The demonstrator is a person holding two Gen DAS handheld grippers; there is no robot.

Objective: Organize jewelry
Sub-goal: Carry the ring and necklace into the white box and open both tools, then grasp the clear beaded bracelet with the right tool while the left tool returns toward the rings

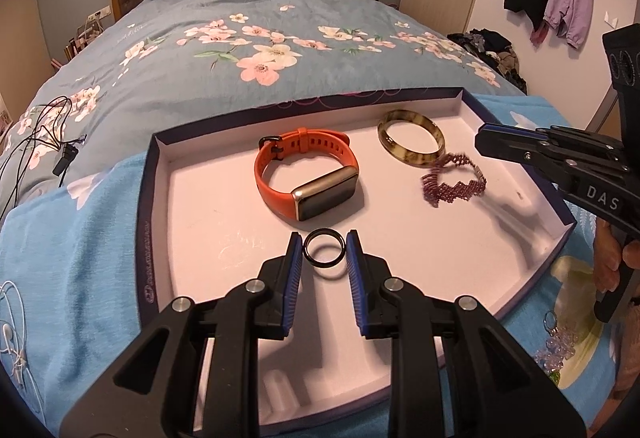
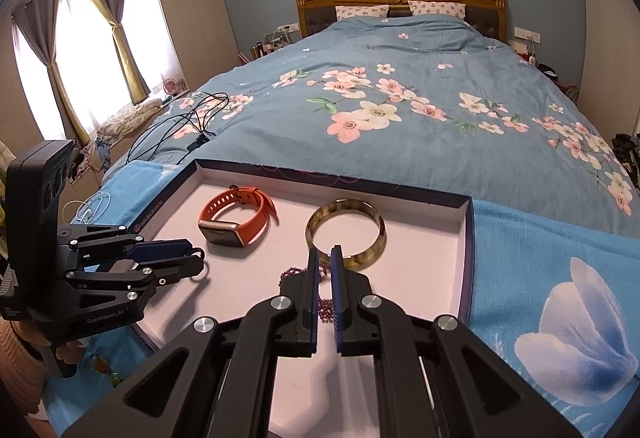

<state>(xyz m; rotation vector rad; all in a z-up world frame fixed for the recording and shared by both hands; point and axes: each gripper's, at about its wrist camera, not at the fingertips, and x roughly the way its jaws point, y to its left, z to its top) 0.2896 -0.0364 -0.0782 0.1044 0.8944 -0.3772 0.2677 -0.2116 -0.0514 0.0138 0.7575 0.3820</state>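
A shallow white-lined tray [image 1: 304, 110] [image 2: 360, 186] lies on a blue cloth at the foot of the bed. In it lie an orange-strapped smartwatch [image 1: 308, 178] [image 2: 236, 218], a mottled bangle [image 1: 408, 160] [image 2: 380, 234] and a purple beaded bracelet [image 1: 460, 190] [image 2: 326, 308]. My left gripper [image 1: 324, 236] [image 2: 198, 254] is shut on a black ring [image 1: 325, 277] [image 2: 199, 275], held low over the tray's near left part. My right gripper [image 1: 480, 138] [image 2: 325, 252] hovers just above the beaded bracelet, clear of it. Only a narrow slit shows between its pads, with nothing gripped.
Black cables [image 1: 40, 130] [image 2: 180, 126] trail over the floral bedspread left of the tray. White earphones [image 1: 12, 338] lie on the blue cloth at the left. Clear crystal beads [image 1: 560, 346] sit on the cloth right of the tray, near a person's hand [image 1: 612, 266].
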